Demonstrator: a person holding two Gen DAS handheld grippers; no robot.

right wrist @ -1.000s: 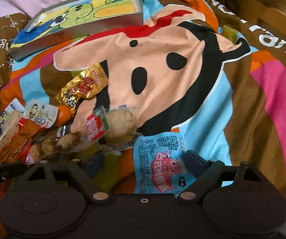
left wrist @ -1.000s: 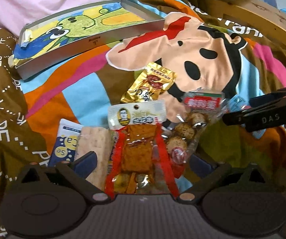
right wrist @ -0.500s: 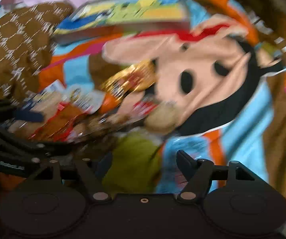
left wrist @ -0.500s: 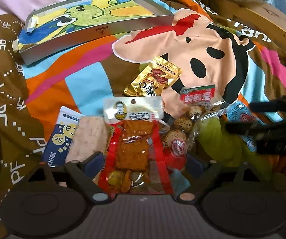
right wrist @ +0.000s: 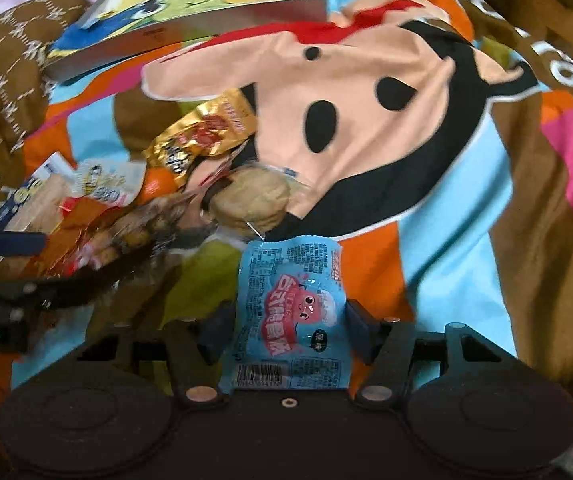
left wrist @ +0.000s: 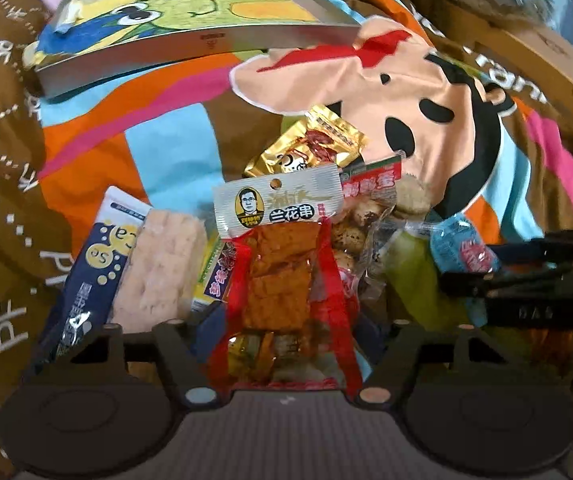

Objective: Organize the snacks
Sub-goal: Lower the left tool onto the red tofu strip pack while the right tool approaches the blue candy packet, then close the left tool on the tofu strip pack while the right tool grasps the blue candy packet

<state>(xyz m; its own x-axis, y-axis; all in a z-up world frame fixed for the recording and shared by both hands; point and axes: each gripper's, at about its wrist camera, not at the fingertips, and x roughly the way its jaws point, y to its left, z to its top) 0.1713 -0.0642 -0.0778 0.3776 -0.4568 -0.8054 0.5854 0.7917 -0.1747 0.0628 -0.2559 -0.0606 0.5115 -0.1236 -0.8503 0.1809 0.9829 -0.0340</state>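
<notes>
Surface: a colourful cartoon-print blanket [right wrist: 366,120], rumpled, bearing all items. Left tongs [left wrist: 286,320]: fingers set either side of a clear red-trimmed packet of orange-brown tofu skewers with a silver header card [left wrist: 282,272]; whether they pinched it or merely flanked it could not be told. Right tongs [right wrist: 286,330]: fingers close against both edges of a light-blue sachet printed with a pink cartoon figure and a barcode [right wrist: 290,312], which stood up between them; firm grip could not be confirmed. Beside the skewer packet, on its left: a pale pink wafer-like bar in clear wrap [left wrist: 162,264], partly overlying a navy and white packet with yellow dots [left wrist: 94,264]. Behind the skewer packet: a crinkled gold foil sachet with red print [left wrist: 310,148]. To its right, touching: a clear bag of speckled brown eggs with a red and green label [left wrist: 362,216]. Just beyond that bag: a round beige vacuum-packed lump [right wrist: 250,200]. At the far edge of the blanket: a shallow silver-sided tin tray lined with a green cartoon dinosaur picture [left wrist: 206,44], well apart from the snack cluster. Right-wrist view was motion-blurred toward its left side.
</notes>
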